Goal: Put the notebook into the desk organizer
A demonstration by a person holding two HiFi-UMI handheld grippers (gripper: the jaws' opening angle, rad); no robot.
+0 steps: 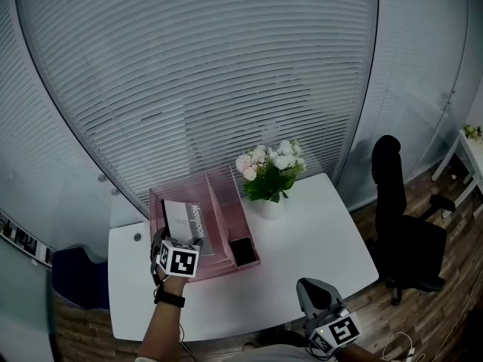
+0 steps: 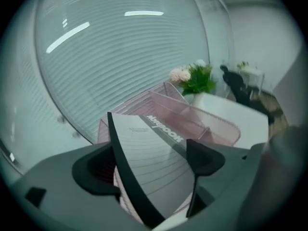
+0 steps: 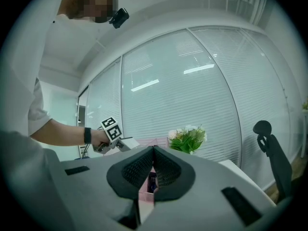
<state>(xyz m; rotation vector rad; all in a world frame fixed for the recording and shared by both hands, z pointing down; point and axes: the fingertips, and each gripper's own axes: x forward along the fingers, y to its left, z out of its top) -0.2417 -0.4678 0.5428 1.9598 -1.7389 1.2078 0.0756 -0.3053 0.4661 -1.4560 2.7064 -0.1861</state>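
The grey notebook [image 1: 184, 220] stands upright in the rear left slot of the pink wire desk organizer [image 1: 226, 196] on the white table [image 1: 317, 225]. My left gripper [image 1: 164, 238] sits just in front of it, jaws spread wide. In the left gripper view the notebook [image 2: 144, 148] rises between the two pads of the left gripper [image 2: 151, 161], and a gap shows beside the left pad. The organizer [image 2: 211, 124] stretches beyond it. My right gripper [image 1: 314, 294] hangs off the table's front right edge; its pads [image 3: 166, 167] meet with nothing between them.
A pot of pink and white flowers [image 1: 270, 172] stands behind the organizer on the right. A small black item [image 1: 241, 250] sits in the organizer's front compartment. A black office chair [image 1: 401, 232] is right of the table. Curved glass with blinds runs behind.
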